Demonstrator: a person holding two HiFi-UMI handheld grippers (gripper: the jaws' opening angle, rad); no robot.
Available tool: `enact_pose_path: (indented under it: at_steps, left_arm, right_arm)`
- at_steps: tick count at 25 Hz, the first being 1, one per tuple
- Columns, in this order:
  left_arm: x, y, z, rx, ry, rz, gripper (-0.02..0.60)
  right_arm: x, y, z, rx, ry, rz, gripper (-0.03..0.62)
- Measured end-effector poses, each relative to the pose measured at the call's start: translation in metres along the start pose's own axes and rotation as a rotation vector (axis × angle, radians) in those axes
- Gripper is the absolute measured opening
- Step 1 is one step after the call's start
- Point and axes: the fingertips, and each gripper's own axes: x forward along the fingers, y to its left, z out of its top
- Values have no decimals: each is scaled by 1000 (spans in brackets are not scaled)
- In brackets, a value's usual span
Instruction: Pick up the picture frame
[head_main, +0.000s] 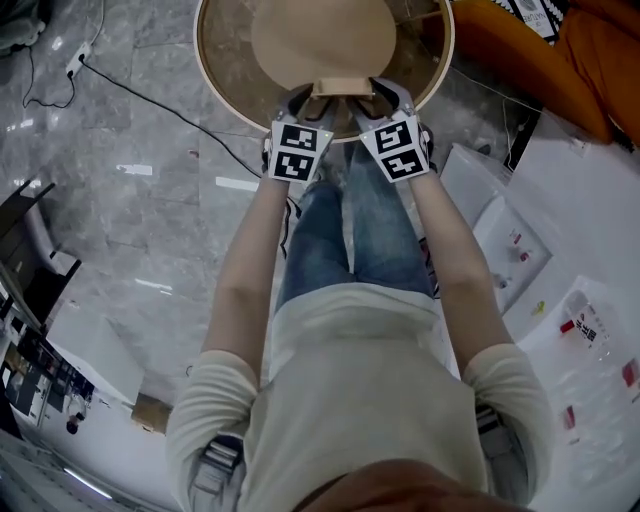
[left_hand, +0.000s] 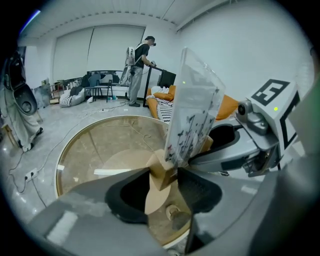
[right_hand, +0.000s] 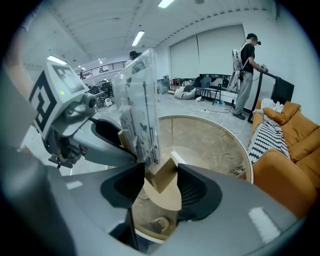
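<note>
While both grippers clamp it, the picture frame (left_hand: 192, 110) hangs above the near edge of the round glass table (head_main: 215, 80). The left gripper (left_hand: 162, 182) pinches one end of the frame's wooden base, jaws set fairly wide on the block; the right gripper (right_hand: 161, 182) pinches the other end. Seen from the head view, the clear pane is edge-on and nearly invisible. Its small dark print is too blurred to read.

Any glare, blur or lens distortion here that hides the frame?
Head view: sharp, evenly lit, white glare streaks on the floor. Left gripper view: strong fisheye bend, dark corners; the frame is sharp. Right gripper view: same fisheye, bright ceiling lights, soft foreground; frame unhidden.
</note>
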Motion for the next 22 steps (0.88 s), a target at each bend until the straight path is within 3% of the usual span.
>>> enact_pose_path:
  at_steps: [22]
  left_arm:
    - [-163, -71, 9, 72, -126, 6, 175]
  right_arm:
    - [-145, 103, 39, -44, -138, -105, 204]
